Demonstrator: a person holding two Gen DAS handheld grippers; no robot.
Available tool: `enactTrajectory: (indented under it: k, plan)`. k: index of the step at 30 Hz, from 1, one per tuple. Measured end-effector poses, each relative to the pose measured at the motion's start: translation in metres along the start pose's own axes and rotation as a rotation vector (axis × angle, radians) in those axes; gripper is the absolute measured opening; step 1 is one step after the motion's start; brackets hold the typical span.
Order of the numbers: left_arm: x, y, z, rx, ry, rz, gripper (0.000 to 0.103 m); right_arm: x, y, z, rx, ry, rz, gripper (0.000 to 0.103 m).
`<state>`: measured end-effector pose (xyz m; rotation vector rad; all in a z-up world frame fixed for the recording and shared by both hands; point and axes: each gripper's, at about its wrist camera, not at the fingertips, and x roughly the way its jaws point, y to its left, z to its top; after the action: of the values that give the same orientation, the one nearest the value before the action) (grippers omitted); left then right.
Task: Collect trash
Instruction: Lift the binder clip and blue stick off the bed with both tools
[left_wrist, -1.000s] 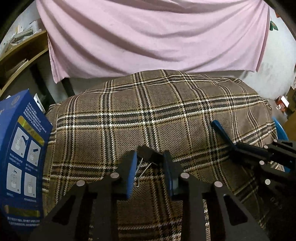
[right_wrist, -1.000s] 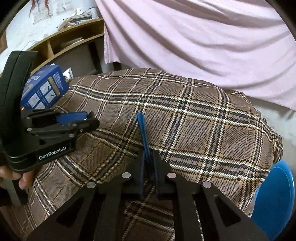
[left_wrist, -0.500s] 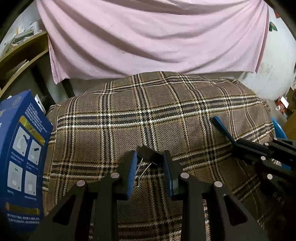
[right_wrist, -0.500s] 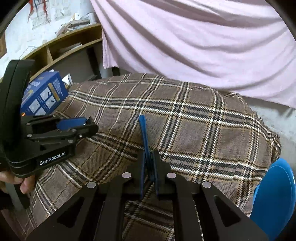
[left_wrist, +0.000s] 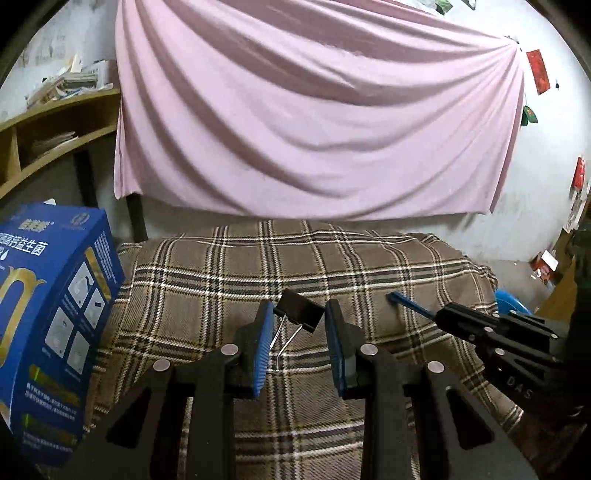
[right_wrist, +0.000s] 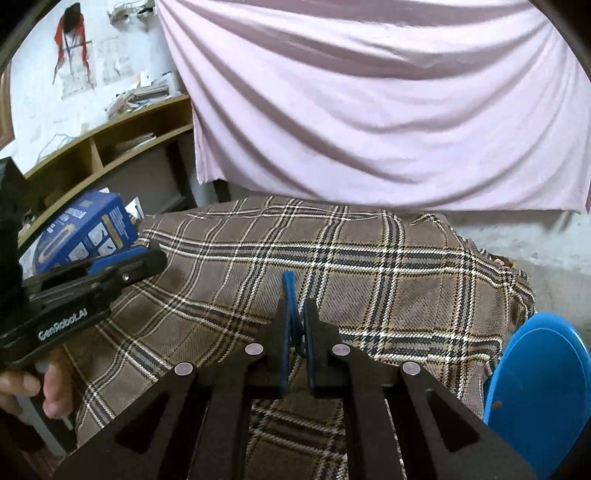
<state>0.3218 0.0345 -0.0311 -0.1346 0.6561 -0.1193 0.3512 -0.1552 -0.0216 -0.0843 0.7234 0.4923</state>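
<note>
Both tools lifted; blue pen (right_wrist: 289, 295) upright, pointing away.

brown plaid cloth (left_wrist: 295, 266), pink sheet (left_wrist: 314, 110)

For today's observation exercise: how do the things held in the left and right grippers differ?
The left gripper holds a black binder clip with wire handles; the right gripper holds a thin blue pen-like stick. The clip is short and wide, the stick long and slim. Both are held above the plaid cloth.
</note>
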Motion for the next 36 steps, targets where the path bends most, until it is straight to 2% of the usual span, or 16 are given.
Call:
enactTrajectory:
  k: [7,16,19,24,25,28,34,36]
  plan:
    - [-0.007,-0.002,0.001,-0.021,0.031,-0.005,0.024,-0.007,-0.001,0.000,0.007,-0.030,-0.013,0.004]
    - [-0.016,-0.006,0.000,-0.020,0.019,-0.011,0.024,-0.027,-0.001,-0.003,0.021,-0.112,-0.020,0.004]
    - [-0.017,-0.008,-0.001,-0.010,0.025,-0.010,0.024,-0.022,0.001,-0.004,0.010,-0.063,0.018,0.004]
    - [-0.010,-0.008,-0.006,0.002,0.067,0.003,0.024,-0.009,0.001,-0.003,0.011,0.014,-0.011,0.008]
    - [-0.008,-0.007,-0.008,0.000,0.079,0.005,0.024,-0.005,-0.001,-0.004,0.017,0.032,-0.007,0.011]
    - [-0.001,-0.002,-0.012,-0.015,0.112,0.009,0.024,0.007,-0.003,-0.003,0.027,0.085,-0.004,0.029]
    - [0.009,0.011,-0.011,-0.068,0.147,-0.010,0.024,0.037,0.001,0.000,-0.025,0.182,-0.039,0.030]
    - [0.010,0.013,-0.011,-0.080,0.156,-0.016,0.024,0.044,0.002,0.001,-0.041,0.202,-0.041,0.026]
